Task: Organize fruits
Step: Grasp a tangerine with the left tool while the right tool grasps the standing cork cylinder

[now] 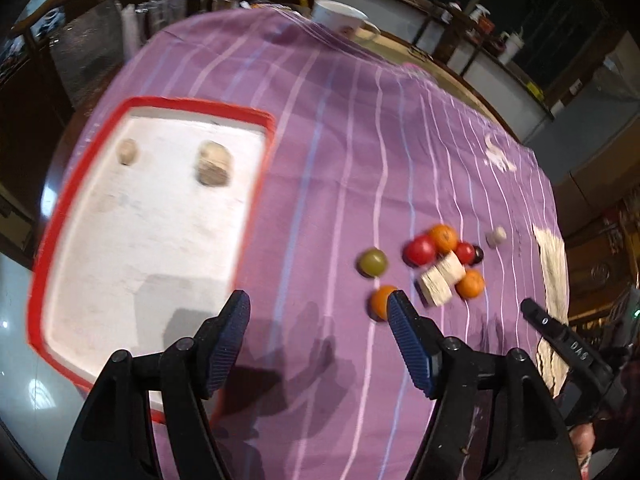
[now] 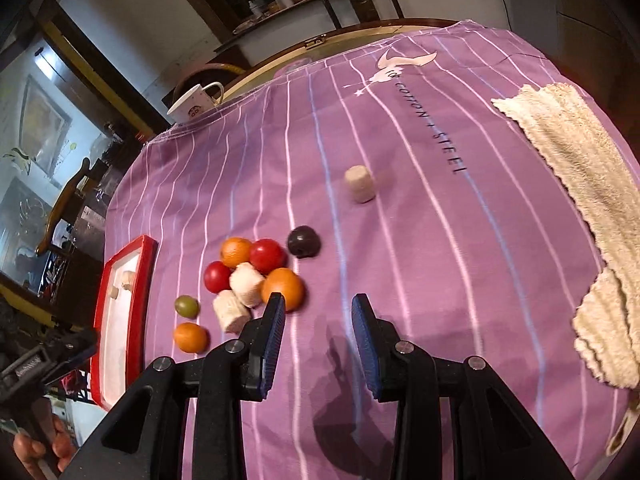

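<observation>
A cluster of small fruits lies on the purple striped cloth: oranges, red fruits, a green fruit, a dark plum and pale cylindrical pieces. A red-rimmed white tray at the left holds two pale pieces. My left gripper is open and empty, between the tray and a lone orange. My right gripper is open and empty, just right of the fruit cluster.
A white mug stands at the cloth's far edge. A cream towel lies along the right side. A lone pale cylinder sits mid-cloth. A chair and furniture surround the round table.
</observation>
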`<state>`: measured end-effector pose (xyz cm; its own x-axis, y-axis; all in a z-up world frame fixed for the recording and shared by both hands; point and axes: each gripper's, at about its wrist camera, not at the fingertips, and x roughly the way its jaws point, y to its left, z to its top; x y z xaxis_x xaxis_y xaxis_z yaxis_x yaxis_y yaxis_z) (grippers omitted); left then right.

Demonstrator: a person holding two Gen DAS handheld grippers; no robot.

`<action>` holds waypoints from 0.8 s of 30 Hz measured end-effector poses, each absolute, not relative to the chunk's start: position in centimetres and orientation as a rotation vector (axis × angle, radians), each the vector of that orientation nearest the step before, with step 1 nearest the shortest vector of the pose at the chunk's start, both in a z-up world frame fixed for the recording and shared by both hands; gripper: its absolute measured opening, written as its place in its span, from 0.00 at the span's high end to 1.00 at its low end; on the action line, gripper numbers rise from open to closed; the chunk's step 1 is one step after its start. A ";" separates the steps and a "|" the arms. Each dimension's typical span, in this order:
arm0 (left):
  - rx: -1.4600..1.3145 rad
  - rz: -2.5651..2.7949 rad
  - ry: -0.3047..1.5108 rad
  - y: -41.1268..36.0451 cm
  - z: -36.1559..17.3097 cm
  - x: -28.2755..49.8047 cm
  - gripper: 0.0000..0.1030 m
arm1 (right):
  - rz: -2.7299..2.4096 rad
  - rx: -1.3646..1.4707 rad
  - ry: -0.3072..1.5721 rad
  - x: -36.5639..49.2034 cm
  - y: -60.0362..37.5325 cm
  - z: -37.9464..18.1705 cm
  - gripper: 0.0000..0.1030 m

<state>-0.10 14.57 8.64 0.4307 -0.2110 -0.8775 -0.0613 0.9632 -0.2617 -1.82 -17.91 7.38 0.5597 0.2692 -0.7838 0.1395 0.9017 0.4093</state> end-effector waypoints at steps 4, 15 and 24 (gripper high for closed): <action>-0.227 -0.117 1.140 11.8 7.0 -0.5 0.32 | 0.088 0.429 0.991 -1.7 -18.8 7.2 0.63; -0.151 -0.178 1.103 8.6 4.7 -0.3 0.32 | 0.100 0.252 0.987 4.7 -19.2 6.5 0.63; -0.130 -0.178 1.121 7.7 2.7 1.0 0.32 | 0.096 0.176 1.005 8.8 -18.8 4.8 0.63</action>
<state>1.04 7.71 2.70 0.4228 -0.2070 -0.8823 0.0760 0.9782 -0.1931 8.81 -18.78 4.78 0.5332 0.1613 -0.8305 0.0009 0.9815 0.1912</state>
